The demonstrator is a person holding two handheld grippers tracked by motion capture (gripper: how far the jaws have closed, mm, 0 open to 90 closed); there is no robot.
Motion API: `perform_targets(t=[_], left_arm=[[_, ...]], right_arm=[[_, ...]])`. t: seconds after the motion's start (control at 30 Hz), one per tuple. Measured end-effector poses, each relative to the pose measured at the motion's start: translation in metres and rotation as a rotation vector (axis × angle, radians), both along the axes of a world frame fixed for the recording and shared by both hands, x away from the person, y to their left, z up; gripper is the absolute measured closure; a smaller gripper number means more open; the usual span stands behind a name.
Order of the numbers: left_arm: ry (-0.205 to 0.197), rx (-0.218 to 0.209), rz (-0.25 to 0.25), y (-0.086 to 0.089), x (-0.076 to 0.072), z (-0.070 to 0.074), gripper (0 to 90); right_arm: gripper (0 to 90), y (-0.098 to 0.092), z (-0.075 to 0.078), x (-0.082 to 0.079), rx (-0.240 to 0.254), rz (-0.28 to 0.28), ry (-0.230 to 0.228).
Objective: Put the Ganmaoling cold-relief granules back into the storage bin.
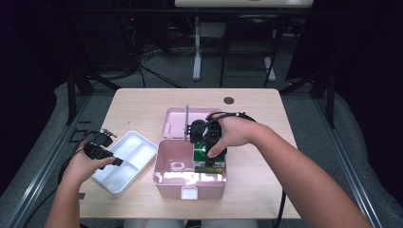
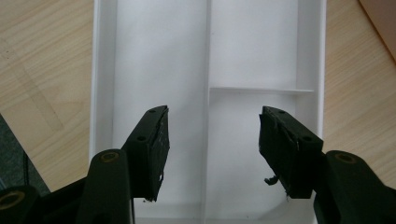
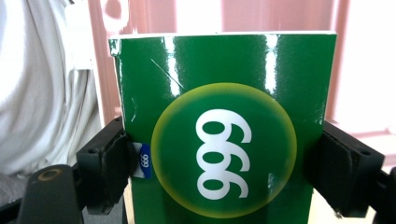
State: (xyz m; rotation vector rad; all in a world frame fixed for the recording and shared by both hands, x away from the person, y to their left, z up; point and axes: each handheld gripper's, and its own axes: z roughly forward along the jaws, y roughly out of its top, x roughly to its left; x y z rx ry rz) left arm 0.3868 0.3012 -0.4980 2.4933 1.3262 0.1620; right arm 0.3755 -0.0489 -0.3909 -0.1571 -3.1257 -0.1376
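A green carton (image 3: 224, 126) with a yellow-ringed "999" disc is clamped between the two black jaws of my right gripper (image 3: 219, 172). In the high view that gripper (image 1: 209, 159) holds the green carton (image 1: 207, 153) at the right side of an open pink box (image 1: 167, 176), at its rim. My left gripper (image 2: 212, 149) hangs open over a white divided tray (image 2: 252, 51), nothing between its jaws. The high view has the left gripper (image 1: 119, 161) at the tray's (image 1: 138, 147) near-left part.
The pink box's lid (image 1: 174, 122) lies flat just behind the box. A small white item (image 1: 178, 166) sits inside the box. White cloth or bag material (image 3: 42, 93) lies beside the carton. A round grommet (image 1: 229, 100) marks the far table edge.
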Motion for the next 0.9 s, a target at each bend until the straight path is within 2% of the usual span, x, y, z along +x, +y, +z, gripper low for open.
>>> perform_targets(t=[0.2,0.43,0.6,0.77,0.9], left_arm=[[0.006,0.002,0.002,-0.001,0.000,-0.001,42.6],[0.016,0.016,-0.011,-0.004,0.001,-0.004,42.6],[0.023,0.020,-0.013,-0.006,0.001,-0.006,42.6],[0.020,0.020,-0.017,-0.005,0.002,-0.005,42.6],[0.021,0.023,-0.025,-0.007,0.002,-0.006,42.6]], right_arm=[[16.2,-0.001,-0.025,0.002,-0.013,0.001,-0.011],[16.0,0.000,-0.049,0.003,-0.025,0.009,-0.004],[15.8,0.000,-0.060,0.004,-0.021,0.003,-0.002],[15.4,0.000,-0.068,0.005,-0.043,0.000,-0.005],[14.8,-0.001,-0.072,0.006,-0.035,-0.002,0.003]])
